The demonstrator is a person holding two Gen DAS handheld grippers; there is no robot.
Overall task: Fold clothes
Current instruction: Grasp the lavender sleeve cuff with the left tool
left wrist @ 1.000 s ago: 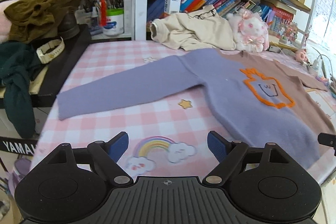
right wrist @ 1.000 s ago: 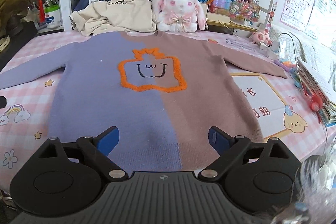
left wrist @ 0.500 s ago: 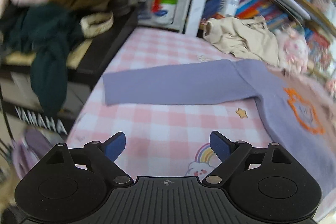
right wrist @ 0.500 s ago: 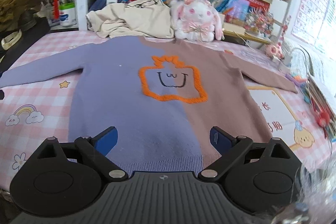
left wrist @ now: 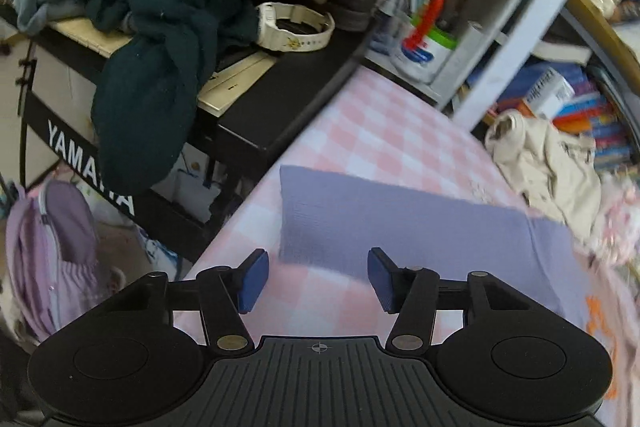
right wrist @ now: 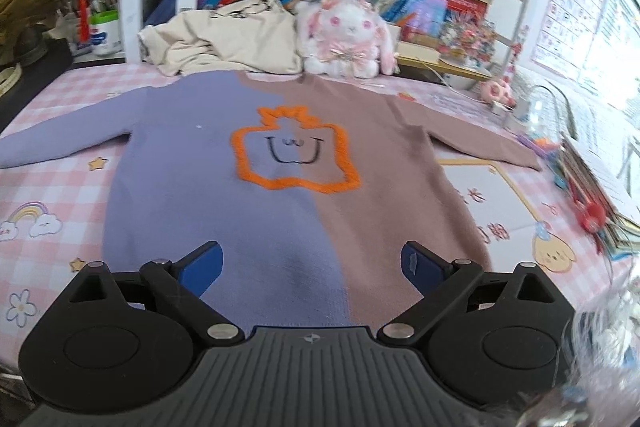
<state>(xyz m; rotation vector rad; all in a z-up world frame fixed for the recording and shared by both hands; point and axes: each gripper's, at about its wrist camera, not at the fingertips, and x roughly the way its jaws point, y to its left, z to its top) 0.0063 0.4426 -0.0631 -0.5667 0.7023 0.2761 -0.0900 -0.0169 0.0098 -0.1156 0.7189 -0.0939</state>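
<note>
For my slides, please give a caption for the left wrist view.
Open left claw facing the cuff of the sweater's purple sleeve, flat on the pink checked cloth.

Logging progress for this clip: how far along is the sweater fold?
Done: the sweater lies spread flat on the checked cloth, front up, both sleeves out to the sides. No fold is visible.
In hand: nothing. The left gripper is open, aimed at the purple sleeve's cuff, not touching it. The right gripper is open over the hem.
Left: every fold, sleeves and body.
</note>
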